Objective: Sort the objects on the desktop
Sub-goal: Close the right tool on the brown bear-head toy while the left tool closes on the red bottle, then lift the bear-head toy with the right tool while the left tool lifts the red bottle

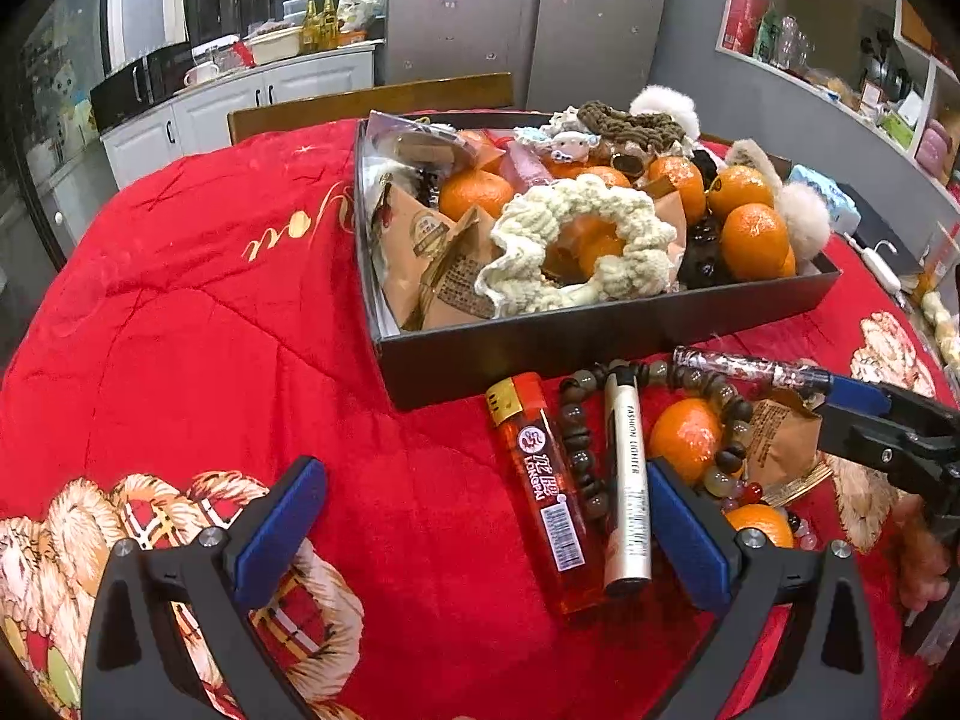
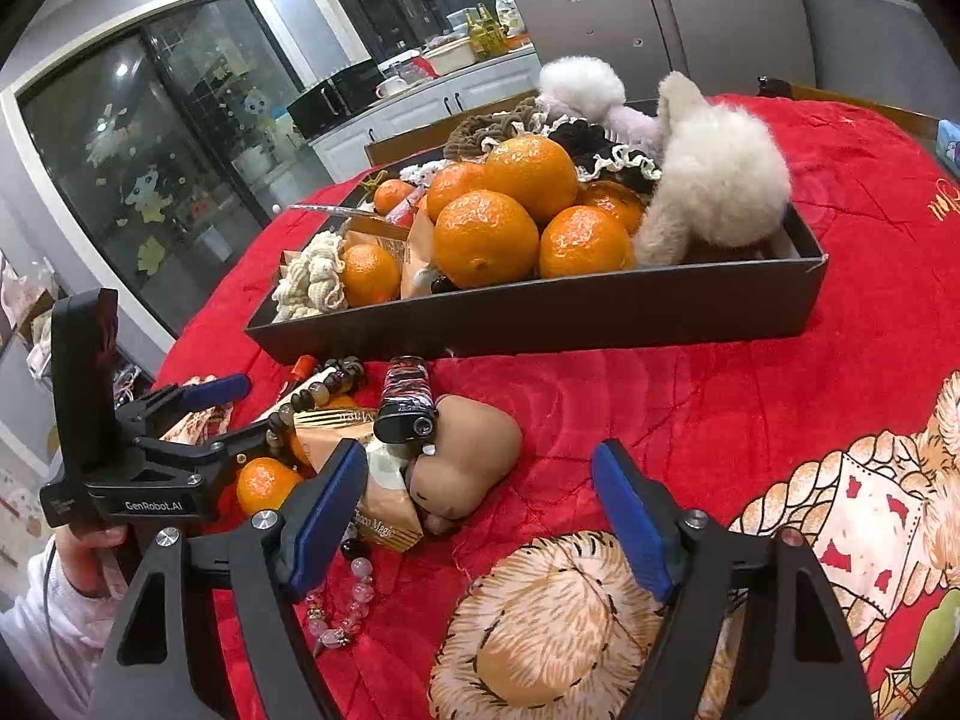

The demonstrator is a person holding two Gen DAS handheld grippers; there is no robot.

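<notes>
A black box [image 1: 600, 336] piled with mandarins, knitted scrunchies and plush stands on the red cloth. In front of it lie a red lighter [image 1: 540, 498], a silver lighter [image 1: 627, 480], a bead bracelet [image 1: 579, 450], a mandarin [image 1: 684, 438] and a patterned lighter [image 1: 750, 369]. My left gripper [image 1: 486, 540] is open low over the cloth, with both lighters between its fingers and untouched. My right gripper [image 2: 480, 519] is open too. A brown plush [image 2: 474, 456] lies just beyond its fingertips, beside a snack packet [image 2: 384, 504] and the patterned lighter [image 2: 405, 396].
The left gripper [image 2: 252, 411] reaches in from the left of the right wrist view, held by a person's hand [image 2: 90, 546]. A pink bead string [image 2: 354, 594] lies near the right gripper's left finger. Behind the table are a chair back [image 1: 372, 102], a blue tissue pack [image 1: 822, 198] and a white cable [image 1: 876, 258].
</notes>
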